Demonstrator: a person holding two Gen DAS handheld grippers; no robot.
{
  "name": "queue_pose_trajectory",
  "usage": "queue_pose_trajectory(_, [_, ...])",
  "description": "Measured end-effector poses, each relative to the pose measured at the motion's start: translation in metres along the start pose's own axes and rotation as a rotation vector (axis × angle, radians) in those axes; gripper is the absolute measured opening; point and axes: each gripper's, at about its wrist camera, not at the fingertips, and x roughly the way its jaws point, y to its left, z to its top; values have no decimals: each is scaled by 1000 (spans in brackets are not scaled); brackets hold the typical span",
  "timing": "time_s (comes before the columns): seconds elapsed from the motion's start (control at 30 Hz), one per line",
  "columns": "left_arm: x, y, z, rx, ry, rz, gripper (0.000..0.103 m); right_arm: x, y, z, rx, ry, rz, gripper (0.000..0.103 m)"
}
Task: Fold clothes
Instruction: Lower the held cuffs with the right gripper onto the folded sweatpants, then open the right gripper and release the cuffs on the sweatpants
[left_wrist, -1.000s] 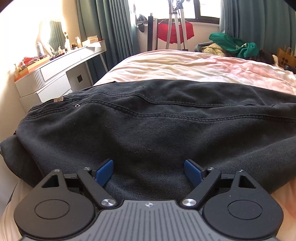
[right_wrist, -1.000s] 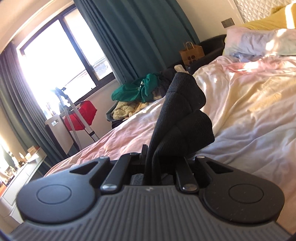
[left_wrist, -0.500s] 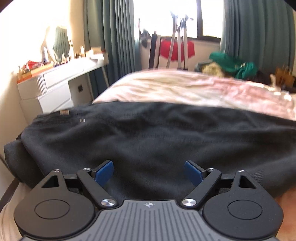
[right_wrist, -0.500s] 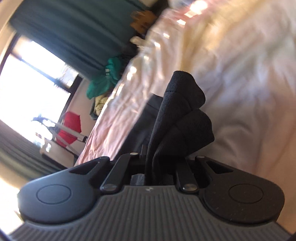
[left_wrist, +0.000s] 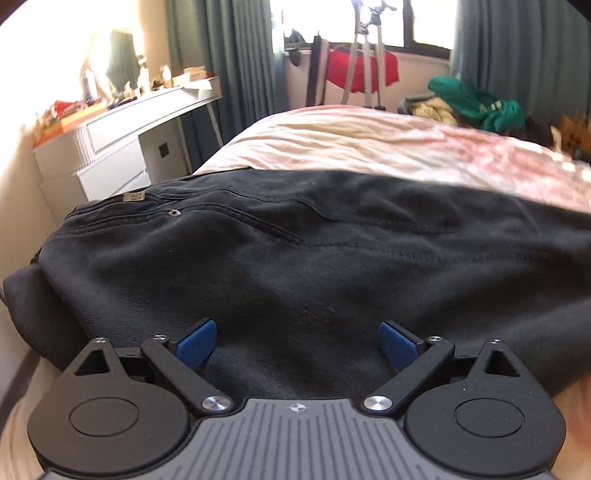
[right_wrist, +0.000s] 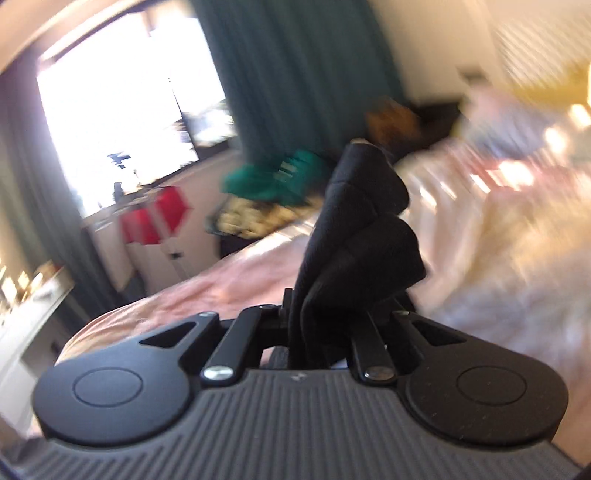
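Black jeans (left_wrist: 295, 258) lie spread across the near edge of the bed (left_wrist: 369, 147), waistband and rivet to the left. Above the cloth hovers my left gripper (left_wrist: 297, 341), its blue pads wide apart; the jaws are opening and nothing is pinched between them. In the blurred right wrist view my right gripper (right_wrist: 321, 325) is shut on a bunched fold of the black jeans (right_wrist: 365, 229), which sticks up from the jaws above the pink-and-cream bedding (right_wrist: 498, 240).
A white dresser (left_wrist: 122, 147) with small items stands left of the bed. Beyond the bed's far side are teal curtains, a tripod with a red cloth (left_wrist: 364, 70), and a pile of green and yellow clothes (left_wrist: 476, 103). Pillows (right_wrist: 517, 107) lie toward the headboard.
The left gripper's jaws have spread a little and it has drawn slightly back and up from the jeans. The right gripper swung with the held fold, tilting sideways and then back toward level.
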Motion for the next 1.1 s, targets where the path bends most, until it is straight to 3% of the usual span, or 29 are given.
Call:
queue_pose_trajectory(0.1, [-14, 18, 4, -116, -45, -20, 95, -15, 90, -6, -275, -74, 165, 12])
queue_pose_trajectory(0.2, [-26, 43, 9, -243, -102, -16, 95, -28, 162, -59, -475, -20, 315, 12])
queue_pose_trajectory(0.33, [-41, 64, 11, -353, -166, -12, 95, -34, 207, -164, -665, 177, 451, 12])
queue_pose_trajectory(0.4, [-46, 67, 11, -366, -185, -23, 95, -35, 212, -208, -761, 259, 454, 13])
queue_pose_trajectory(0.47, [-48, 62, 10, -348, -194, -42, 95, -43, 212, -233, -828, 233, 428, 14])
queue_pose_trajectory(0.53, [-50, 54, 10, -310, -203, -62, 95, -49, 211, -228, -808, 217, 441, 16])
queue_pose_trajectory(0.63, [-51, 38, 7, -238, -213, -89, 95, -48, 205, -204, -690, 288, 473, 25])
queue_pose_trajectory(0.73, [-46, 28, 4, -191, -206, -113, 95, -51, 198, -183, -562, 408, 522, 48])
queue_pose_trajectory(0.83, [-42, 22, 0, -176, -182, -115, 95, -65, 184, -161, -446, 483, 569, 65])
queue_pose_trajectory(1.0, [-29, 17, -5, -162, -136, -93, 95, -96, 127, -130, -296, 454, 617, 65])
queue_pose_trajectory(1.1, [-29, 16, -7, -170, -128, -84, 95, -88, 96, -116, -228, 362, 568, 65])
